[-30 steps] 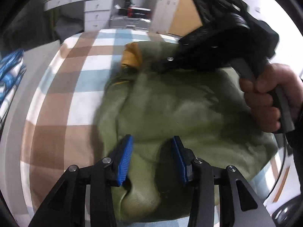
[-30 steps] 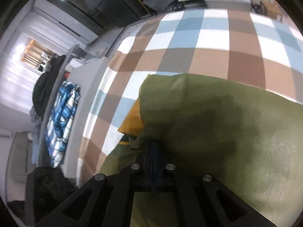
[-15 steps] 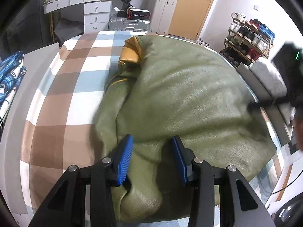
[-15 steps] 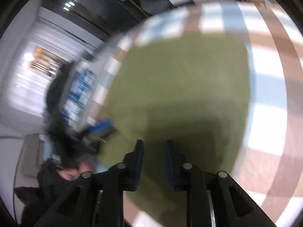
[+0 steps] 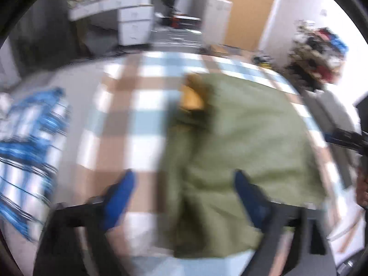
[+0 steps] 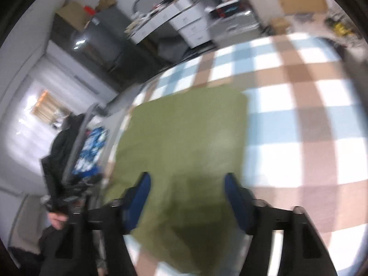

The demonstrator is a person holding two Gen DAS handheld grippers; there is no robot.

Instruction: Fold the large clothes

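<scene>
Both tools (image 5: 182, 197) (image 6: 187, 197) opening, nothing gripped; green garment (image 5: 241, 142) folded on checkered bedspread (image 5: 128, 105).

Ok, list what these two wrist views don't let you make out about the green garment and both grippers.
- Left wrist view: motion blur smears the green garment; its folds and edges under the opening left gripper are unclear.
- The yellow part is too blurred to identify.
- The right gripper is cut off by the frame edge there.
- Right wrist view: the garment's near edge hides behind the opening right gripper's fingers.
</scene>
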